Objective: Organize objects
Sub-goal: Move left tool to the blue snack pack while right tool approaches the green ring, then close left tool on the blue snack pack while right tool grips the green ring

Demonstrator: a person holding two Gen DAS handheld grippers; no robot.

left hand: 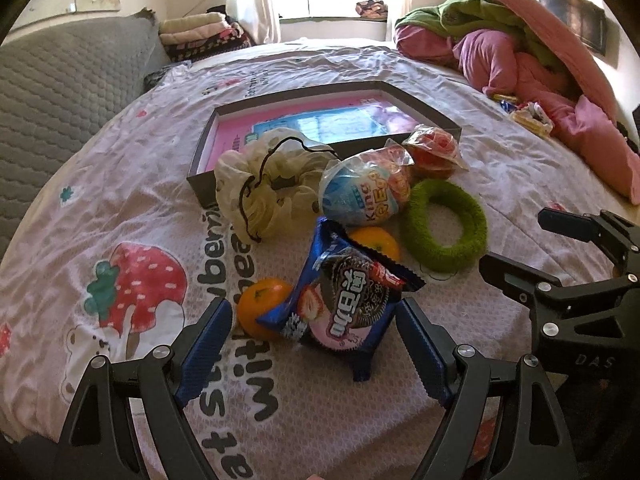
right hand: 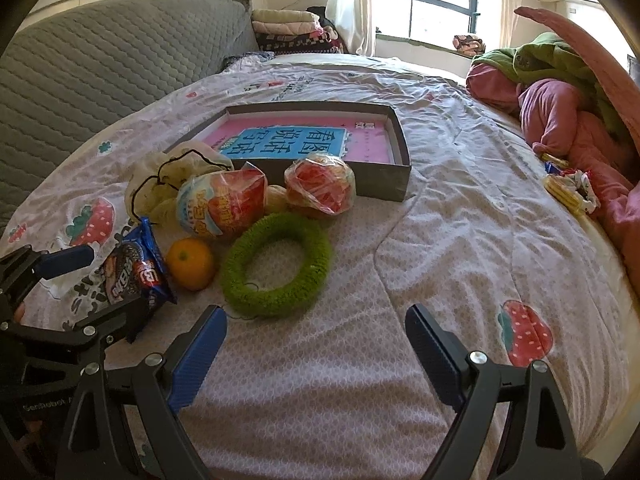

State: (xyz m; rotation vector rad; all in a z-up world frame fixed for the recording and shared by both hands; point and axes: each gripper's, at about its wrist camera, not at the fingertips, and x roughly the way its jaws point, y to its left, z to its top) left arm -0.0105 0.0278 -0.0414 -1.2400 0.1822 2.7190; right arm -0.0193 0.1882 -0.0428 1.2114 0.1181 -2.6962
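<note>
With my left tool [left hand: 314, 344] spread wide around the cookie packet [left hand: 340, 304] before the box [left hand: 420, 98], I should close gently, right tool [right hand: 316, 354] released.

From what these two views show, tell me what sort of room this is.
Most likely a bedroom: the items lie on a bed with a strawberry-print sheet, a grey quilted headboard behind it, and bundled pink and green bedding beside a curtained window.

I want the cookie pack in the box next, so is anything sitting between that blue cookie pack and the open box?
Yes. Beyond the blue cookie pack lie an orange, the wrapped King egg and the cream scrunchie, which leans on the near wall of the box. The left gripper has open jaws around the pack.
</note>
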